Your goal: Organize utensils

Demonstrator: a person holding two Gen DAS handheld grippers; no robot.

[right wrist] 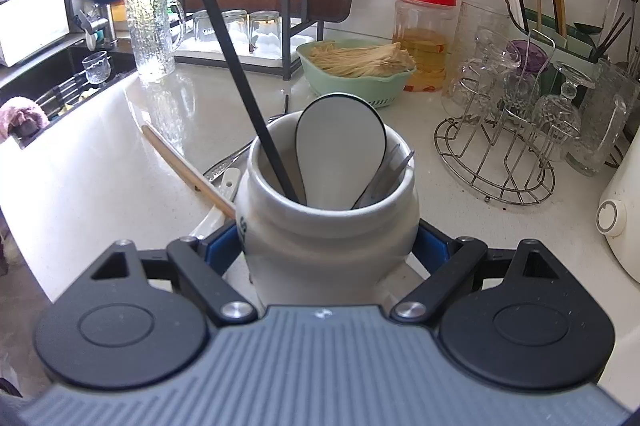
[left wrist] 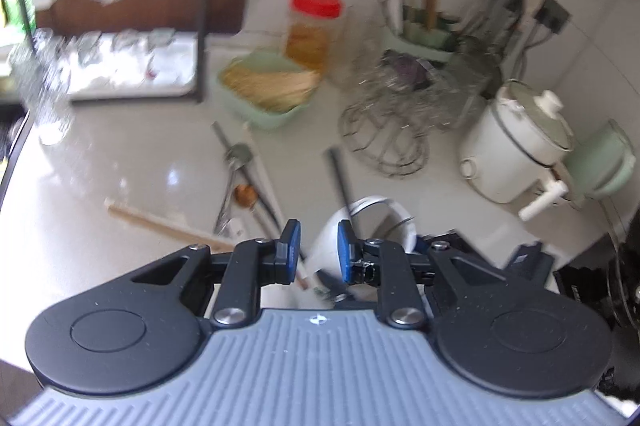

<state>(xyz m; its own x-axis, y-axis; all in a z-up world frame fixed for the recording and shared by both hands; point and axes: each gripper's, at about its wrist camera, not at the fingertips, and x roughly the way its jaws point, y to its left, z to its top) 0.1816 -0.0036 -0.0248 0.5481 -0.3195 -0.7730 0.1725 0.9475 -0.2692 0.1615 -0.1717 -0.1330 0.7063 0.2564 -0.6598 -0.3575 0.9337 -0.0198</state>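
Our right gripper (right wrist: 326,250) is spread wide, its blue pads pressed to either side of the white ceramic crock (right wrist: 326,222), which stands upright on the pale countertop (right wrist: 100,162). Inside the crock we see a white rice paddle (right wrist: 340,150), a long black chopstick (right wrist: 224,46) leaning out to the upper left, and some clear plastic cutlery (right wrist: 390,166). Our left gripper (left wrist: 319,246) hangs above the counter with its jaws a little apart and nothing between them. Loose utensils lie on the counter just beyond the crock: a wooden chopstick (right wrist: 184,166), a metal spoon (left wrist: 236,162) and other sticks. A green bowl (right wrist: 356,82) sits farther back.
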